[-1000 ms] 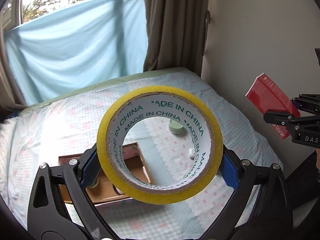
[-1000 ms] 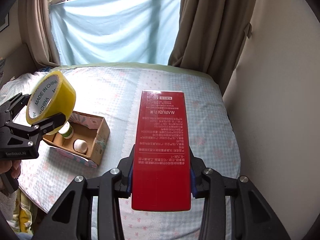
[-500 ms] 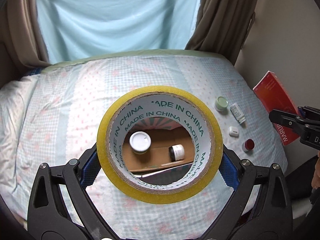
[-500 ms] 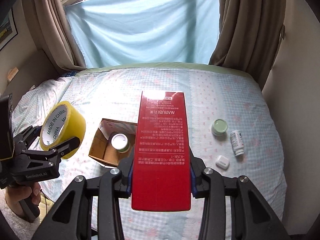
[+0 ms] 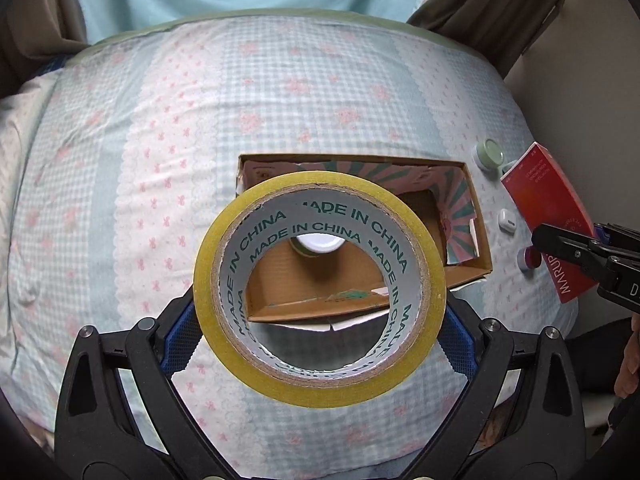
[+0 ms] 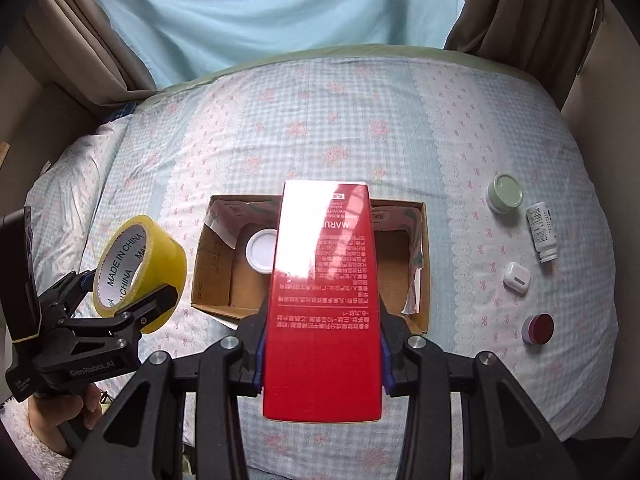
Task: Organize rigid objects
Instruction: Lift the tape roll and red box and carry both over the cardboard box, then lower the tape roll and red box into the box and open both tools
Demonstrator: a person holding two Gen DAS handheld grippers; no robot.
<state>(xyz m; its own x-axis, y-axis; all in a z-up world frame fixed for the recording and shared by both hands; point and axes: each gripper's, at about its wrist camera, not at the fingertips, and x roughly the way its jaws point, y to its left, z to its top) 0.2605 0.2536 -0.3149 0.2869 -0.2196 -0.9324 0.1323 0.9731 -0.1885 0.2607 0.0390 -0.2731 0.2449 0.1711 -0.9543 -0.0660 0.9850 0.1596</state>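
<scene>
My left gripper [image 5: 320, 320] is shut on a yellow tape roll [image 5: 424, 272], held above the near left part of an open cardboard box [image 5: 478, 216]; the roll also shows in the right wrist view [image 6: 164, 256]. My right gripper [image 6: 322, 356] is shut on a tall red box [image 6: 324, 292], held above the cardboard box [image 6: 212, 276]. A white-lidded jar [image 6: 261, 257] stands inside the cardboard box. The red box shows at the right edge of the left wrist view [image 5: 548, 208].
On the bed [image 6: 320, 120] right of the box lie a green-lidded jar [image 6: 506, 193], a white pill bottle [image 6: 542, 232], a white earbud case [image 6: 517, 275] and a small red-lidded jar [image 6: 538, 329]. Curtains and a wall stand behind and to the right.
Both grippers have moved forward and tilted down over the bed, so the cardboard box now lies directly below the tape roll and the red box. Both grips are unchanged.
</scene>
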